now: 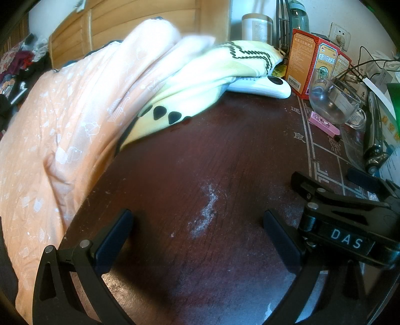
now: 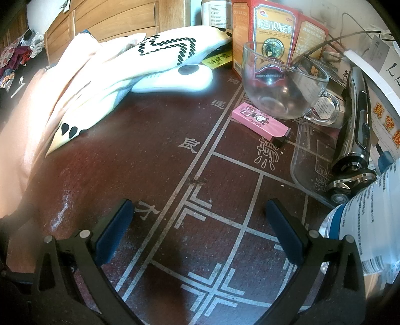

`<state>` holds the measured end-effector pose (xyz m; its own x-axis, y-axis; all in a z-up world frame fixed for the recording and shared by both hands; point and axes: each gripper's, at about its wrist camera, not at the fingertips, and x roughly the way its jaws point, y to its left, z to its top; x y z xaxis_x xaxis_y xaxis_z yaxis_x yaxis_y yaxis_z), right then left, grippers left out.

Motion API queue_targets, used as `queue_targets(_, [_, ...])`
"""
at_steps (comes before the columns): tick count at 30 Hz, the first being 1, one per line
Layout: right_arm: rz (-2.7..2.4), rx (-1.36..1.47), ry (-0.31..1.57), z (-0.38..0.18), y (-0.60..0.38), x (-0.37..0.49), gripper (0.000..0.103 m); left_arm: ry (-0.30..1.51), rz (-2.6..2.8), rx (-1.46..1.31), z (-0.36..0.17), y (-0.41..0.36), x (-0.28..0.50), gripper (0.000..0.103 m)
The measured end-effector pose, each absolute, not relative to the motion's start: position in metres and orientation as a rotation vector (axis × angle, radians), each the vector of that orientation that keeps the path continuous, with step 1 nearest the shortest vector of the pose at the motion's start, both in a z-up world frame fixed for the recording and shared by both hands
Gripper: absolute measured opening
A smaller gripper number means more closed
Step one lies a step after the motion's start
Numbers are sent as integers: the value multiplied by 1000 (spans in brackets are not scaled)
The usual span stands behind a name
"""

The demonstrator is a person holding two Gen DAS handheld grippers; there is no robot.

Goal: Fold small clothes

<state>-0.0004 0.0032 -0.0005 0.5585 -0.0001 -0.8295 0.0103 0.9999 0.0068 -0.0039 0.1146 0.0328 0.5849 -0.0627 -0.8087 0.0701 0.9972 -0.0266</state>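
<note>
A peach-coloured garment (image 1: 70, 120) with small white prints lies heaped over the left edge of the dark red-brown table (image 1: 200, 162). A pale yellow cloth (image 1: 205, 75) with black oval marks rests partly on it, reaching back toward the boxes. In the right wrist view the same peach garment (image 2: 32, 105) and yellow cloth (image 2: 155, 55) sit at the upper left. My left gripper (image 1: 197, 225) hovers open over bare table, right of the peach garment, holding nothing. My right gripper (image 2: 200, 217) is open over the white line pattern, empty. It also appears in the left wrist view as the right gripper (image 1: 337, 190).
A white remote (image 2: 175, 80) lies beside the yellow cloth. Red medicine boxes (image 2: 272, 30), a glass cup (image 2: 282, 87), a pink box (image 2: 260, 122), an electric shaver (image 2: 355, 140) and a plastic bottle (image 2: 370, 225) crowd the right side. Wooden drawers (image 1: 125, 22) stand behind.
</note>
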Motion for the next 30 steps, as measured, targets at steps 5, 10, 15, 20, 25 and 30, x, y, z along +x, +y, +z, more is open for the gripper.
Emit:
queue_targets(5, [-6, 11, 978, 0, 3, -1, 103, 943, -77, 8, 33, 114, -4, 103])
queue_targets(10, [-6, 11, 978, 0, 3, -1, 103, 943, -77, 8, 33, 114, -5, 103])
queue_targets(15, [-6, 11, 978, 0, 3, -1, 103, 943, -77, 8, 34, 113, -6, 103])
queue_targets(20, [-6, 11, 978, 0, 3, -1, 103, 943, -77, 8, 33, 114, -4, 103])
queue_targets(25, [-6, 11, 978, 0, 3, -1, 103, 943, -77, 8, 34, 113, -6, 103])
queue_targets(30, [-6, 11, 978, 0, 3, 0, 103, 943, -77, 9, 35, 112, -7, 103])
